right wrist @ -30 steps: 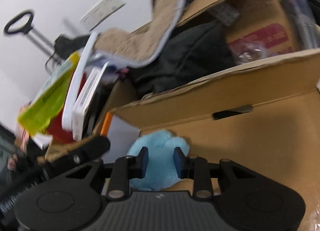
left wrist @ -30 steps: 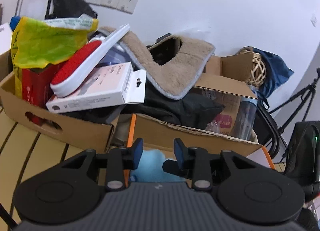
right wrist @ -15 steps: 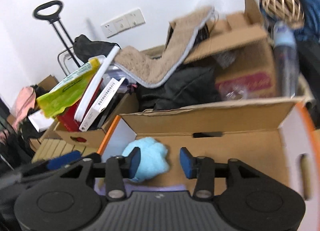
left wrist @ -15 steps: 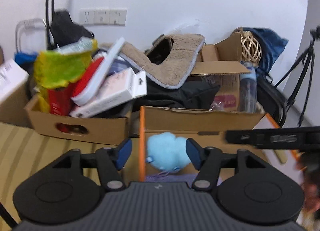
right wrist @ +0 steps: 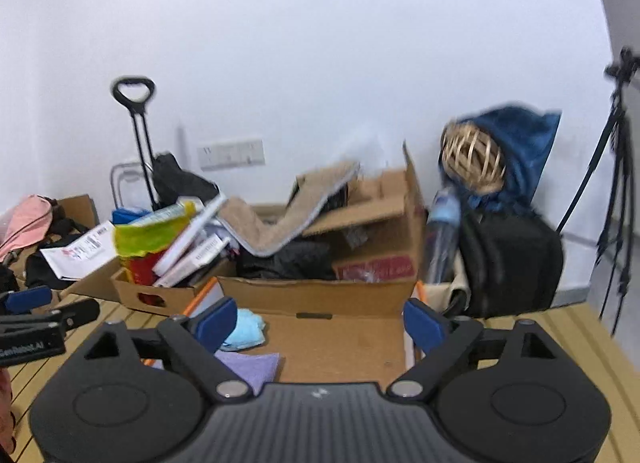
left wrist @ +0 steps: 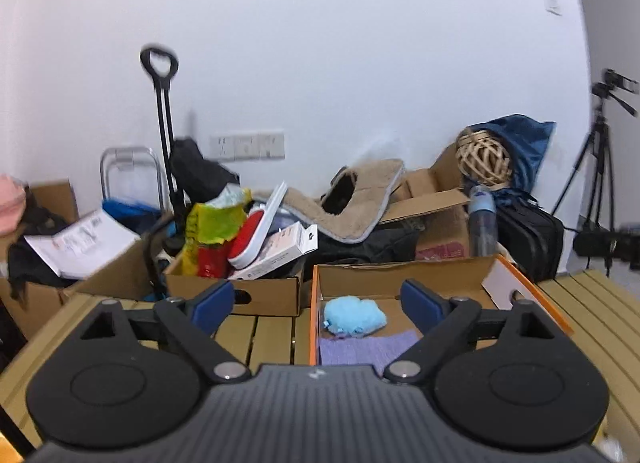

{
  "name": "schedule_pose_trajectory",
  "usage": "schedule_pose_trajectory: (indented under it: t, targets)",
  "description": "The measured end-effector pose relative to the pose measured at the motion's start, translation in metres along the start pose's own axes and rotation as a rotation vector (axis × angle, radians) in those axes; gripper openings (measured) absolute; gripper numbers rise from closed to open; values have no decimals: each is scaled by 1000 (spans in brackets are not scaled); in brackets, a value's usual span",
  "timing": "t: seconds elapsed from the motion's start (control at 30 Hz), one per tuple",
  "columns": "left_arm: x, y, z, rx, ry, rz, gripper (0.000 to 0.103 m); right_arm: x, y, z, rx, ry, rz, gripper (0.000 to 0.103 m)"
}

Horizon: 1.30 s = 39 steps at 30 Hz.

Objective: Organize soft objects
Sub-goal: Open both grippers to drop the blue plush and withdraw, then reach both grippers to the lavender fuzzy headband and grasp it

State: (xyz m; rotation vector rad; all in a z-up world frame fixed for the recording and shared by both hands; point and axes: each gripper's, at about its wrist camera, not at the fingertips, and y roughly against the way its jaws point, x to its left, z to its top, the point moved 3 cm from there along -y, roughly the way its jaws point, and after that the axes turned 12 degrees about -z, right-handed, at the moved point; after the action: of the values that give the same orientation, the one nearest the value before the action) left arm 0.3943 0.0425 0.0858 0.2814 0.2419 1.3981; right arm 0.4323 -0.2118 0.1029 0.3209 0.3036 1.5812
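Both hand-held grippers are held above the near edge of the slatted wooden tabletop point(left wrist: 272, 337), tilted a little downward toward an orange-edged cardboard box point(left wrist: 532, 291). The left hand-held gripper point(left wrist: 318, 301) has just been opening and now stands wide, with nothing between its blue pads. The right hand-held gripper point(right wrist: 320, 321) has also just been opening and is equally wide and empty. In the right wrist view the left one shows at the far left edge, with white lettering on its black body too blurred to read.

A fluffy blue toy point(left wrist: 354, 315) lies in the box at its left side, just behind a purple cloth point(left wrist: 366, 347) that lies flat on the box floor.

Behind stands a second box point(left wrist: 236, 295) crammed with a yellow-green bag, a red and white slipper and a white carton whose print is too small to read. Farther back a tan mat point(left wrist: 360, 203) drapes over more boxes, beside a wicker ball point(left wrist: 484, 159). The wall is white, with a row of sockets point(left wrist: 248, 147); a tripod point(left wrist: 596, 167) stands at the right.
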Motion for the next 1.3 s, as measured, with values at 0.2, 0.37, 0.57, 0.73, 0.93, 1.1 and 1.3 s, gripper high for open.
schedule_pose_trajectory:
  t: [0.2,0.37,0.57,0.73,0.93,1.1,1.3]
  targets:
    - [-23,88,-27,-64,32,-4,95,2,107,-31,-158,76,-7,94]
    - [-42,151,-78,-57,32,-8,97,4,178,-86,-204,73,-36,102]
    - [-68,217,-143,-64,80,-25,98,1,238,-175,-131,1,-70,102]
    - [-83,264,-176,-53,67,-63,100,2,275,-224,-101,6,-79,102]
    - [-95,291,-198,-126,8,-81,101,-4,308,-260,-181,-19,-113,103]
    - [-106,286,-200,-106,-42,-96,102,-8,301,-259,-152,-42,-118,103]
    - [-102,279,-200,-82,-20,-101,102,-8,294,-253,-135,-45,-112,103]
